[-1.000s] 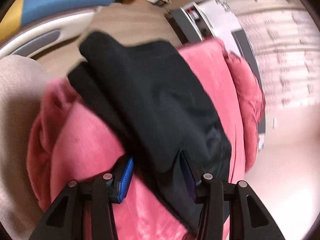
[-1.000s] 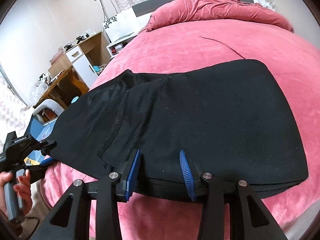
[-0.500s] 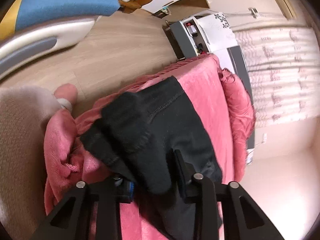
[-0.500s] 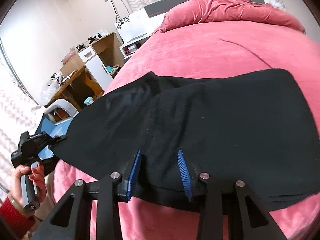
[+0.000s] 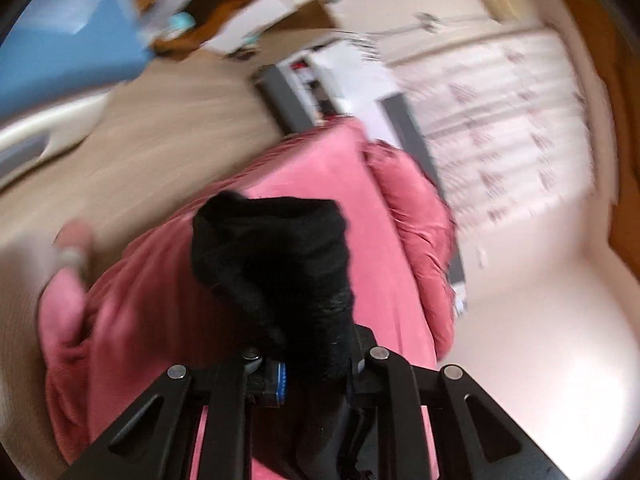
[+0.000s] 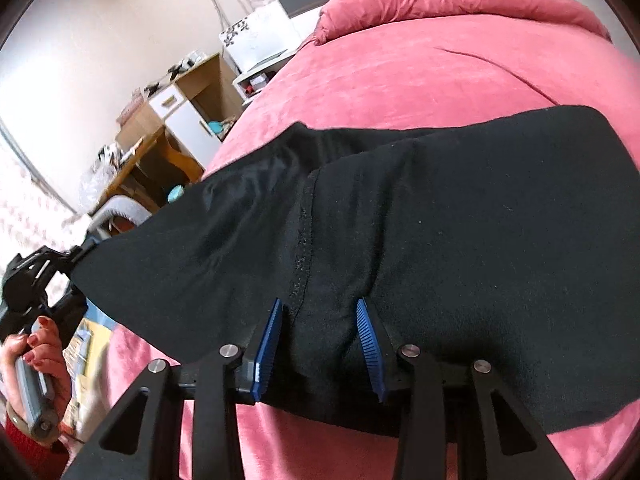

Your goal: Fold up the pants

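Looking at soft, floppy black knit pants (image 6: 400, 248) spread across the pink fleece bedspread (image 6: 420, 76), one end lying flat on it and the other end being lifted off the bedspread's left edge. Probably handling light and limp, with zero stiffness, sagging wherever not supported and bunching instead of creasing cleanly. Likely clinging a bit to the fuzzy bedspread too, so dragging could wrinkle it. Best bet for grabbing: hems, the waistband or the stitched seam (image 6: 304, 240), where the layers are thicker and not slipping apart; pinching mid-panel probably just picking up one layer. As for the tongs: the left gripper (image 5: 316, 368) squeezing nearly closed on a bunched wad of the black fabric, holding it up above the bedspread near its foot-end corner, the view quite blurred so not telling exactly which edge is caught. In the right wrist view, same gripper (image 6: 78, 258) showing at the far left, clamping the raised end, the person's hand (image 6: 34, 354) wrapped around its handle. The right gripper (image 6: 320, 340) sitting about half open, blue ribbed pads (image 6: 267, 344) straddling the near edge by the seam, fabric passing between them; touching for sure, but not clearly pinching it.
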`<action>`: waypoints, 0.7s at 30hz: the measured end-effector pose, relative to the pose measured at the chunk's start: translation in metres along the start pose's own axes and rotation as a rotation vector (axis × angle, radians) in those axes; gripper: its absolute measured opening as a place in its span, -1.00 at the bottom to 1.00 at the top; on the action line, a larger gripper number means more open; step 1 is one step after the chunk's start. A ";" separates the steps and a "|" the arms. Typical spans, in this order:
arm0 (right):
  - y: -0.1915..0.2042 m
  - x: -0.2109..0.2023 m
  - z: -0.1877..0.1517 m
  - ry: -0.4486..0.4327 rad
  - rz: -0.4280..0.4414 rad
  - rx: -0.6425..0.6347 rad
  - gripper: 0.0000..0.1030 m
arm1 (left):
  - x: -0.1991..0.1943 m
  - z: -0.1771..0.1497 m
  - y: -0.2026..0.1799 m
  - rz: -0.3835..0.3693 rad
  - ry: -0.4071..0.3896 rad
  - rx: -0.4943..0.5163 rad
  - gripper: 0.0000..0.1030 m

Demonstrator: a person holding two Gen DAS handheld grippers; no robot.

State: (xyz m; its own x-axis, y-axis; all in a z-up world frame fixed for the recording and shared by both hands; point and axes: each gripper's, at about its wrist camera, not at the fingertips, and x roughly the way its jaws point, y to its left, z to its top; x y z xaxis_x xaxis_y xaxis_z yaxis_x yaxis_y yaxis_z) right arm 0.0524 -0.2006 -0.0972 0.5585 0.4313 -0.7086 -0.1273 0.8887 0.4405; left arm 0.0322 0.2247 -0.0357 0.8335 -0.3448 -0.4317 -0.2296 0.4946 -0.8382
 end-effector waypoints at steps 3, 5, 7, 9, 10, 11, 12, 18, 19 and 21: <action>-0.011 -0.012 0.001 -0.019 0.045 0.087 -0.20 | -0.002 -0.001 -0.035 -0.047 0.004 0.108 -0.64; -0.019 -0.022 0.000 -0.033 0.062 0.133 -0.14 | -0.001 -0.005 -0.058 -0.072 0.008 0.178 -0.64; -0.023 -0.031 -0.001 -0.046 0.067 0.151 -0.10 | 0.001 -0.010 -0.080 -0.093 0.016 0.249 -0.64; -0.027 -0.041 -0.001 -0.053 0.060 0.152 -0.09 | 0.003 -0.016 -0.098 -0.115 0.027 0.305 -0.64; -0.030 -0.046 -0.001 -0.059 0.059 0.153 -0.09 | 0.005 -0.021 -0.110 -0.131 0.040 0.345 -0.64; -0.033 -0.052 -0.001 -0.064 0.055 0.155 -0.09 | 0.007 -0.024 -0.117 -0.140 0.048 0.369 -0.64; -0.036 -0.057 -0.002 -0.068 0.048 0.158 -0.07 | 0.009 -0.029 -0.127 -0.151 0.058 0.391 -0.64; -0.069 -0.081 -0.003 -0.096 0.020 0.235 -0.02 | 0.028 -0.066 -0.182 -0.253 0.159 0.517 -0.64; -0.076 -0.086 -0.003 -0.104 0.017 0.250 -0.01 | 0.035 -0.077 -0.193 -0.272 0.185 0.543 -0.64; -0.085 -0.091 -0.002 -0.117 0.008 0.269 -0.01 | 0.045 -0.092 -0.206 -0.291 0.222 0.579 -0.64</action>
State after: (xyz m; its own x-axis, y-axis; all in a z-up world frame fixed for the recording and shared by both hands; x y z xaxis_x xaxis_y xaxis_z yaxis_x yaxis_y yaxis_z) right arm 0.0108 -0.3156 -0.0709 0.6508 0.4032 -0.6433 0.0812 0.8055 0.5870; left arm 0.0707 0.0342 0.0870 0.6835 -0.6532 -0.3259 0.3454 0.6827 -0.6439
